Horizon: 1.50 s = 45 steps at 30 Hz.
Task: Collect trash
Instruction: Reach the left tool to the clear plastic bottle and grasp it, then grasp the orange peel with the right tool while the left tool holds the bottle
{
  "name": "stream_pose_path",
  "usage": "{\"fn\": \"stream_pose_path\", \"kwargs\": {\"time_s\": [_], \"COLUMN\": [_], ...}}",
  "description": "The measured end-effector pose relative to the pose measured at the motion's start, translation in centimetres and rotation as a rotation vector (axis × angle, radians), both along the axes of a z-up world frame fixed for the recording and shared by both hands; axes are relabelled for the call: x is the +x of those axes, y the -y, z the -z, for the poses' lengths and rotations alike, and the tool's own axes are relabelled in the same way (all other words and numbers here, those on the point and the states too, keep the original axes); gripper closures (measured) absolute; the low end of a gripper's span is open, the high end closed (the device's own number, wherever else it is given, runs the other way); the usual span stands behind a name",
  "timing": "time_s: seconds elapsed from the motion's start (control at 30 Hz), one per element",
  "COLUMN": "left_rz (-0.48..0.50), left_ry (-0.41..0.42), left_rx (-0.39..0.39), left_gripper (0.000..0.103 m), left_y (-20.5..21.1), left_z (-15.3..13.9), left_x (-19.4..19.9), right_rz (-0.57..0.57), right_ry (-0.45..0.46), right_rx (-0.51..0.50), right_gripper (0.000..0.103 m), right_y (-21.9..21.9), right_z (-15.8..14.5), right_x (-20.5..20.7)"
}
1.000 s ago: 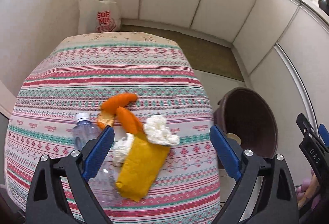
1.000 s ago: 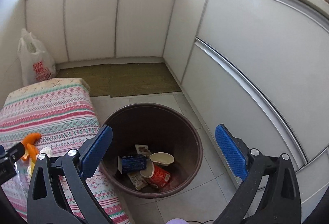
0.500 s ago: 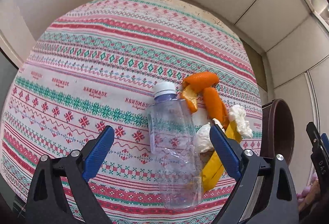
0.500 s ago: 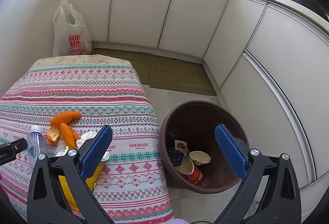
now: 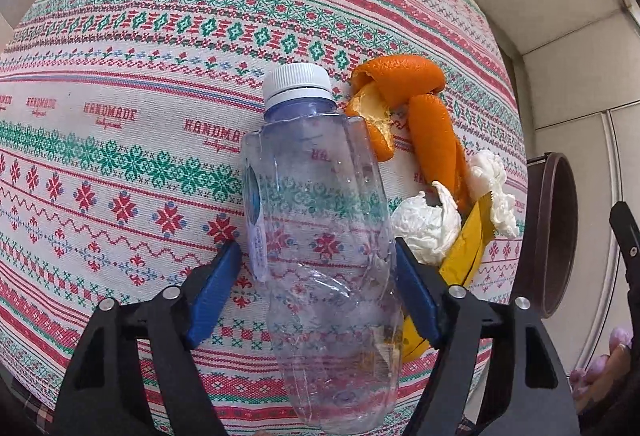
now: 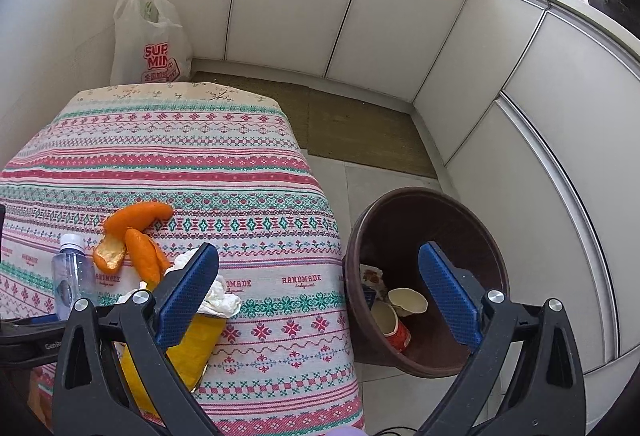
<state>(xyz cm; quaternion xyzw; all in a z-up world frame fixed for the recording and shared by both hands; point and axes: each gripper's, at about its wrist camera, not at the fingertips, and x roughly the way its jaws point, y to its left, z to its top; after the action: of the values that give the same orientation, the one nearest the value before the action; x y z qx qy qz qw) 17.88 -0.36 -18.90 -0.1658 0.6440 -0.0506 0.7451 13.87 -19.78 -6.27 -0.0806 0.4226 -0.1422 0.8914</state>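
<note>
A kitchen clean-up stands partway done: the brown bin [image 6: 424,276] on the floor at the lower right of the right wrist view already holds some rubbish, among it two paper cups [image 6: 400,310] and at least one scrap of packaging, while more waits on the table [image 5: 120,83] under its patterned cloth. At centre of the left wrist view lies one clear plastic bottle [image 5: 320,236], white cap toward the top of the frame, on its side between the blue pads of the left gripper [image 5: 318,296]; the pads stand apart on either side of the bottle's lower half, the right-hand one touching or nearly touching it, the other just short, so the bottle is judged not yet gripped. To the bottle's right sit one curled piece of orange peel [image 5: 404,103], two crumpled white tissues [image 5: 426,228] and one yellow wrapper [image 5: 468,248], all untouched. The right gripper [image 6: 316,292] hangs wide apart and empty over the table edge and the bin. One white shopping bag [image 6: 150,35] stands against the wall at upper left.
</note>
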Motion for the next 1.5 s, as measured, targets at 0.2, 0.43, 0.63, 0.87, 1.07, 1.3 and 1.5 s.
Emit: {"fn": "stream_pose_path", "kwargs": {"time_s": [0.2,0.43,0.63,0.87,1.07,1.3,1.5], "left_rz": [0.007,-0.024,-0.078,-0.119,-0.143,-0.131,-0.118], "left_ry": [0.037,0.110,0.249,0.281,0.285,0.285,0.294], "left_rx": [-0.010,-0.061,-0.031,-0.049,-0.046,-0.030,-0.018], "left_gripper": [0.040,0.041,0.041,0.041,0.041,0.041,0.041], "left_y": [-1.5,-5.4,-9.8,-13.6,-14.8,-14.4,-14.1], "left_z": [-0.9,-4.6,-9.4,-11.6,-12.1,-12.1,-11.9], "left_x": [-0.9,-2.1,-2.9,-3.8,-4.3,-4.0,-4.0], "right_rz": [-0.020,-0.170,-0.319,-0.328,-0.308,-0.326,-0.342], "right_ry": [-0.029,-0.156,-0.328,-0.415,-0.435,-0.380,-0.304], "right_rx": [0.041,0.121,0.180,0.187,0.178,0.234,0.300], "right_gripper": [0.007,0.007,0.035,0.050,0.071,0.084,0.084], "right_y": [-1.0,-4.6,-8.4,-10.3,-10.3,-10.4,-9.9], "right_z": [0.8,3.2,6.6,9.5,10.6,9.4,6.5], "right_x": [0.9,4.0,6.4,8.4,8.7,8.3,7.8]}}
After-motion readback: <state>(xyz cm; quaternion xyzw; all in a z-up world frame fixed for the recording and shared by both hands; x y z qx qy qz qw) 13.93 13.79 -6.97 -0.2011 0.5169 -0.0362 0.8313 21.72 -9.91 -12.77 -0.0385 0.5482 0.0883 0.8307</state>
